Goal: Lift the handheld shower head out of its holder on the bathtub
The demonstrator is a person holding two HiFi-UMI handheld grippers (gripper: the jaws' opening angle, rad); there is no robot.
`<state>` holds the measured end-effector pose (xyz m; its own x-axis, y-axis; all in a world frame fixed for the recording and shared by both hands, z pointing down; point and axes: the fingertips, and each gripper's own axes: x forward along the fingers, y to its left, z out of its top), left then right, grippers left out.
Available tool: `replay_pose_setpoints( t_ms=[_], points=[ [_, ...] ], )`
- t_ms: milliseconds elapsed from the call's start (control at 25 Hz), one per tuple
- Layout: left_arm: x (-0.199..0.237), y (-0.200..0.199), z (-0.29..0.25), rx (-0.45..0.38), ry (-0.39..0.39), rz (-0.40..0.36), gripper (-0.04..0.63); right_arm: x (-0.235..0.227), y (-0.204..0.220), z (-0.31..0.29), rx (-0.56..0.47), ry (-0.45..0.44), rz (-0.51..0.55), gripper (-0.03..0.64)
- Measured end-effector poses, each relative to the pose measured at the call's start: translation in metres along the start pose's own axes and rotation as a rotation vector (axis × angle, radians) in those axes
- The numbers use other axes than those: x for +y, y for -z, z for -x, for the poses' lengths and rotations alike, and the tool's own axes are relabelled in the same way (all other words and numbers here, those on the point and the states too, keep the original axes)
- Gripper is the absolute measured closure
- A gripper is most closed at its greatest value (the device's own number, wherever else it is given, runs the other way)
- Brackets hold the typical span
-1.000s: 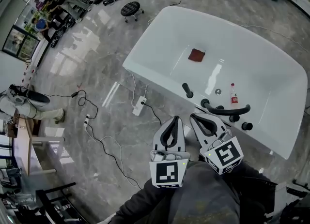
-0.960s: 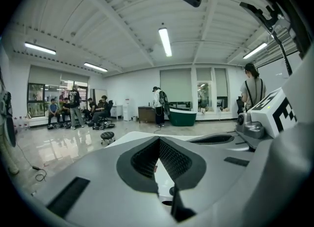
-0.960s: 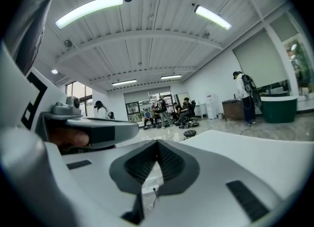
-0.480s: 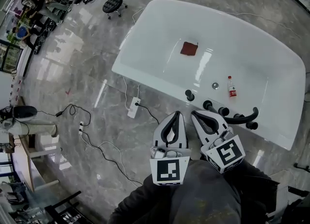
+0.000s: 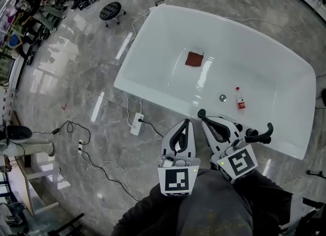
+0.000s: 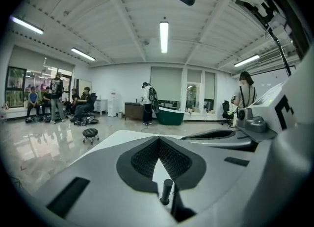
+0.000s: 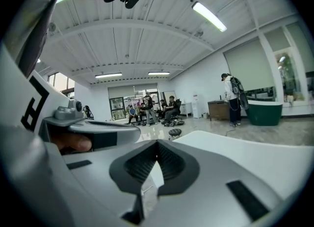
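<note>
judging from its glossy curved black handle, the handheld shower head point(image 5: 261, 138), cradled on the near right rim of the bathtub point(image 5: 153, 93), should be rigid, fairly light but slippery, best pinched mid-handle; left gripper point(image 5: 186, 123) and right gripper point(image 5: 205, 123) both have jaws together on nothing.

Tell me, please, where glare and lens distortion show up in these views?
Head view: bright streaks of glare lie on the glossy floor and inside the bathtub, whose rim bows. Left gripper view: heavy fisheye curving, dark corners, a bright ceiling lamp. Right gripper view: the same curving and dark corners.
</note>
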<state>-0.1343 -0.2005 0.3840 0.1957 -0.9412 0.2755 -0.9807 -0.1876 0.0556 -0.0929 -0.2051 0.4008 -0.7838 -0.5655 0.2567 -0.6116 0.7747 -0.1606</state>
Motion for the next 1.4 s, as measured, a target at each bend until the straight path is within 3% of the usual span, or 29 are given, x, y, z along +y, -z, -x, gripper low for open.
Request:
replay_pose_setpoints(
  t_ms=[280, 680, 1200, 1400],
  points=[
    [0.03, -0.031, -0.014, -0.038, 0.061, -0.013, 0.594, 0.001, -0.036, -0.032, -0.043, 0.054, 0.022, 0.618],
    [0.055, -0.01, -0.032, 0.009, 0.114, 0.016, 0.594, -0.005, -0.025, -0.054, -0.001, 0.151, 0.018, 0.618],
    [0.044, -0.034, -0.05, -0.04, 0.094, -0.029, 0.594, -0.023, -0.038, -0.056, -0.007, 0.108, 0.066, 0.618],
    [0.042, -0.026, -0.052, -0.017, 0.086, -0.032, 0.594, -0.026, -0.03, -0.056, -0.011, 0.107, 0.056, 0.618]
  ],
)
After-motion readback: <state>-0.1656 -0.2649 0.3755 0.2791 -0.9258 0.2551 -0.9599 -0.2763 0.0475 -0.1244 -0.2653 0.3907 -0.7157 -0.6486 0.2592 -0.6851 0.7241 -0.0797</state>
